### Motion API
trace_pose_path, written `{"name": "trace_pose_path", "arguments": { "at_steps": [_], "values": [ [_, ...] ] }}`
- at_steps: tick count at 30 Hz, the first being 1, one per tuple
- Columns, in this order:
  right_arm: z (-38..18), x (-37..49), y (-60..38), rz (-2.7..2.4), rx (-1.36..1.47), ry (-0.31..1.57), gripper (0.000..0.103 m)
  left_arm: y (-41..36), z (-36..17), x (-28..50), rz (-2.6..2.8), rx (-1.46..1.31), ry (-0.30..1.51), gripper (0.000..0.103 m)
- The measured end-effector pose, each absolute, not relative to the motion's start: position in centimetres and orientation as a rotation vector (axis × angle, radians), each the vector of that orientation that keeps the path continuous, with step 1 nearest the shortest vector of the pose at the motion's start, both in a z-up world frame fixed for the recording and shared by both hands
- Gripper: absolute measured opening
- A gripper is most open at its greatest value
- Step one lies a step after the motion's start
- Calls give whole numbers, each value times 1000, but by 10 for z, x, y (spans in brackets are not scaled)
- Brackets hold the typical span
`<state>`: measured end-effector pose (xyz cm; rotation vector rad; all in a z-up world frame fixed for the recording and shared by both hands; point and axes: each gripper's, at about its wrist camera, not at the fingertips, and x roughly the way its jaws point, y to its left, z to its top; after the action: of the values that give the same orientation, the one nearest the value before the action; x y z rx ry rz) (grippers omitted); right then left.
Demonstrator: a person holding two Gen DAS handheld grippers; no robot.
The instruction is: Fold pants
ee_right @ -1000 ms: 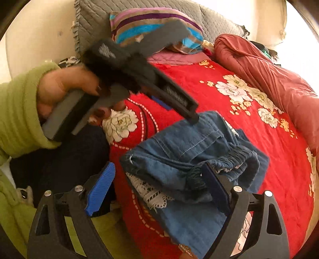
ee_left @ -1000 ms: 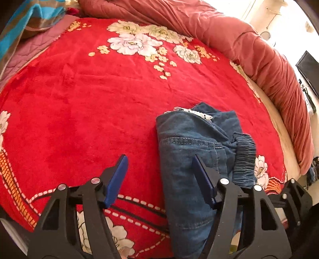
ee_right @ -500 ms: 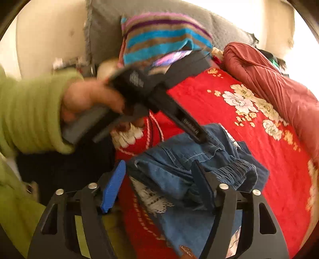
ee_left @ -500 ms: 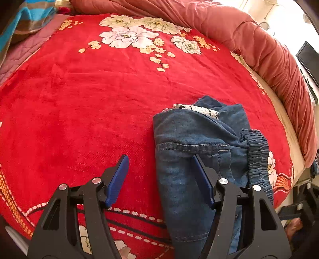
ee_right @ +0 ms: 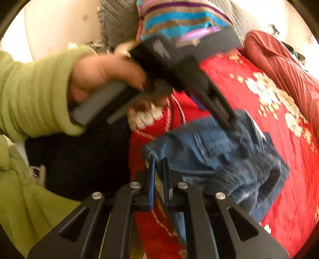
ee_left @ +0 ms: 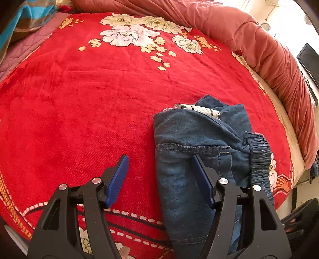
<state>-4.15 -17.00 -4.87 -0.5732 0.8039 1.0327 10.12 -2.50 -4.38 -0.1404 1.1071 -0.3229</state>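
Observation:
Blue denim pants [ee_left: 191, 147] lie folded in a bundle on the red floral blanket [ee_left: 83, 95], with white lace trim [ee_left: 197, 108] at the far end and an elastic waistband [ee_left: 259, 153] at the right. My left gripper [ee_left: 159, 175] is open just above the pants' near left edge; its right finger [ee_left: 201, 179] is over the denim and its left finger over the blanket. In the right wrist view my right gripper [ee_right: 158, 169] is shut on the near edge of the pants [ee_right: 215, 151]. The left gripper body [ee_right: 179, 69], held by a hand, shows above them.
A rolled pink-red duvet [ee_left: 259, 45] runs along the far and right side of the bed. A striped pillow [ee_right: 179, 18] and grey quilted cushion [ee_right: 117, 20] lie at the head. A green sleeve [ee_right: 35, 91] is at the left. A dark screen [ee_left: 309, 61] stands beyond the bed.
My right gripper has closed from wide open onto the near edge of the pants. My left gripper has stayed open and moved slightly forward over the pants' edge.

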Motion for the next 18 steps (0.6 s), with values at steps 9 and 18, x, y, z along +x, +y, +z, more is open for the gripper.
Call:
{"name": "trace_pose_path", "arguments": {
  "at_steps": [9,18],
  "values": [
    [-71,-40,-172,992,-515,893,7,-25,-45,101,-320,-153,1106,59],
    [-59,-44,-180,1004,-457,891,30,-24,-45,100,-319,-160,1101,59]
  ]
}}
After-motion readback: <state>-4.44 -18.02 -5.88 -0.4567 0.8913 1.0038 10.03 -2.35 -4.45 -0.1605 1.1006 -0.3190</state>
